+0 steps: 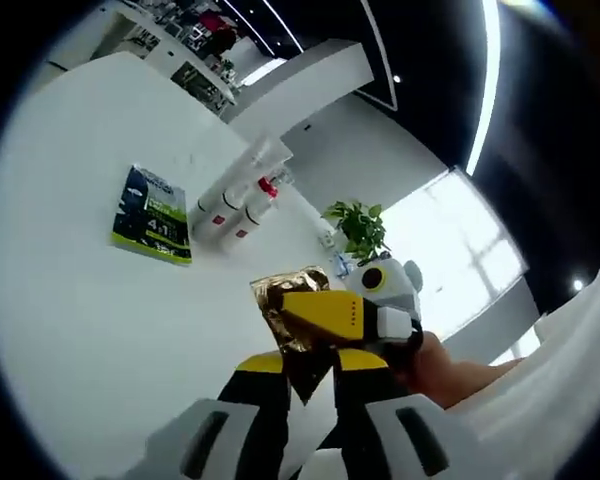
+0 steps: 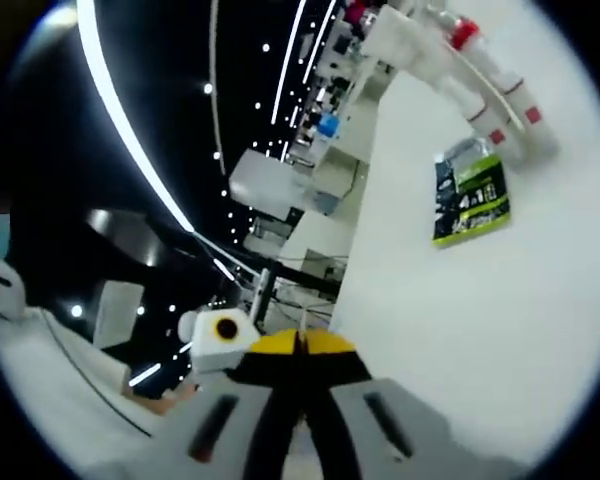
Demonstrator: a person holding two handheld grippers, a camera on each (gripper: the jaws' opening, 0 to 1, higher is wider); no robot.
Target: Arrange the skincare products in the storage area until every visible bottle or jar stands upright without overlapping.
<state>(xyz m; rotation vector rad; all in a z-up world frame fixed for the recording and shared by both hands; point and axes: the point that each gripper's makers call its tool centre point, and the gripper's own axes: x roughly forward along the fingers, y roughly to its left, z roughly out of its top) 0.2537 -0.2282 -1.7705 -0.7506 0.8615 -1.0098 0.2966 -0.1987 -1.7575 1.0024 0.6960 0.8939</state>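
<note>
Left tongs [image 1: 310, 375]: we see them pinching a crinkly gold foil packet [image 1: 288, 305].
Right tongs [image 2: 298, 352]: closed, holding nothing.
Bottles: white plastic bottles with red caps [image 1: 242, 205] lie flat, far ahead on the white bench [image 1: 80, 300], beside a green-and-black leaflet [image 1: 152, 215].
Nearer: we cannot tell.

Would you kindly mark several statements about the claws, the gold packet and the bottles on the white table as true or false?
1. The right claw pinches a crinkled gold packet. True.
2. The white bottles stand upright. False: they lie on their sides next to each other.
3. A green and black leaflet lies flat on the white table. True.
4. The left claw is wide open. False: its tips meet.
5. The leaflet covers the bottles. False: it lies beside them, apart.
</note>
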